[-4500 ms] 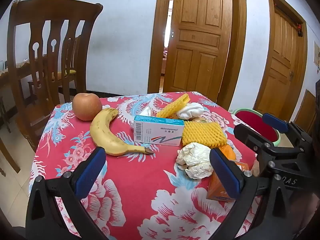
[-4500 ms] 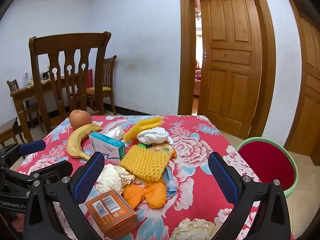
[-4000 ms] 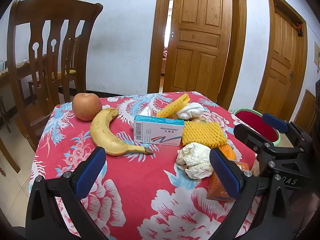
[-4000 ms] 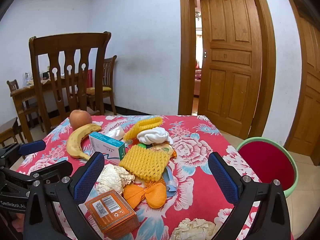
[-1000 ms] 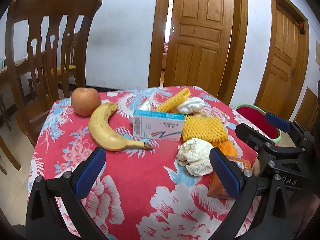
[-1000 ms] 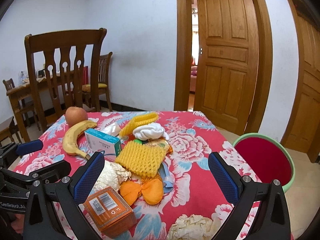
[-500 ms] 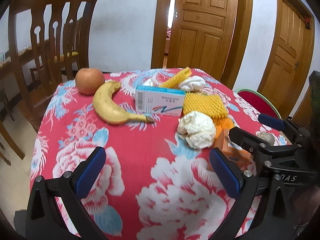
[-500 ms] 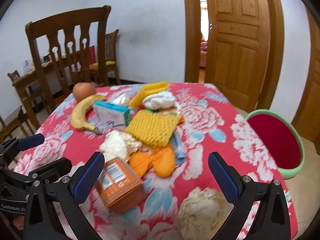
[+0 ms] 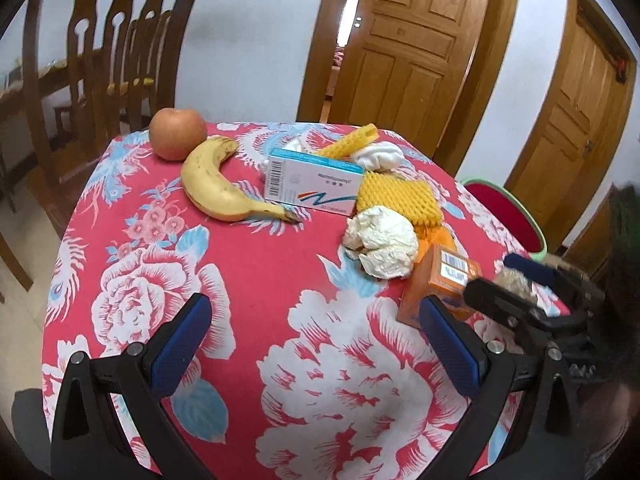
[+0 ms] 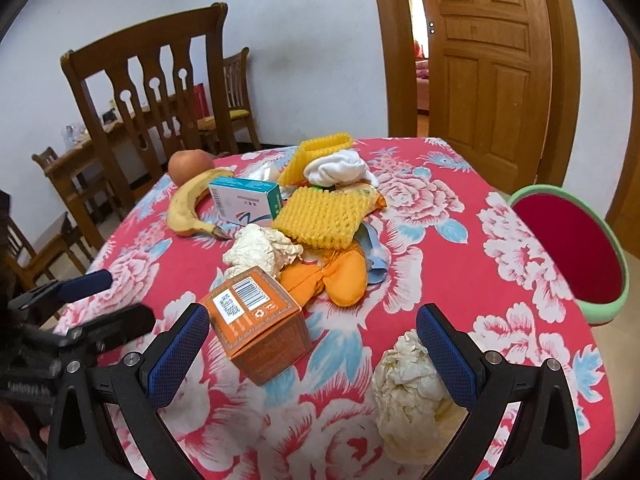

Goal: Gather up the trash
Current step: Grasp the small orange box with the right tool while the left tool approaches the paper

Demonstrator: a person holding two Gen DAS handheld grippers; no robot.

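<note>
1. Crumpled cream paper ball (image 10: 408, 390) at the near table edge, just in front of the orange cardboard carton with barcodes (image 10: 258, 326); lying loose between the right gripper's (image 10: 312, 354) fingers, closer to the right-hand one, so probably the first pick.
2. Right gripper spread wide, nothing held; hovering low over the ball and carton, seemingly lined up for a grab.
3. Left gripper (image 9: 316, 346) likewise wide and empty, over bare cloth to the left of the orange carton, apparently waiting.
4. Behind the carton, a second crumpled white paper wad (image 10: 260, 252) touching it, an orange wrapper (image 10: 332, 276) beside that, then a yellow foam fruit net (image 10: 324, 218) resting on the heap.
5. Farther behind the carton, a white-and-teal medicine box (image 10: 244, 200), a rolled yellow net (image 10: 316, 150) and a white crumpled cloth (image 10: 340, 170).
6. Left of that heap, a yellow banana (image 9: 220, 186) and a reddish apple (image 9: 178, 133), likely not trash.
7. Right of the carton, past the red floral tablecloth (image 10: 432, 256) edge, a green-rimmed red bin (image 10: 576, 256) standing below table level, handy for dropping things.
</note>
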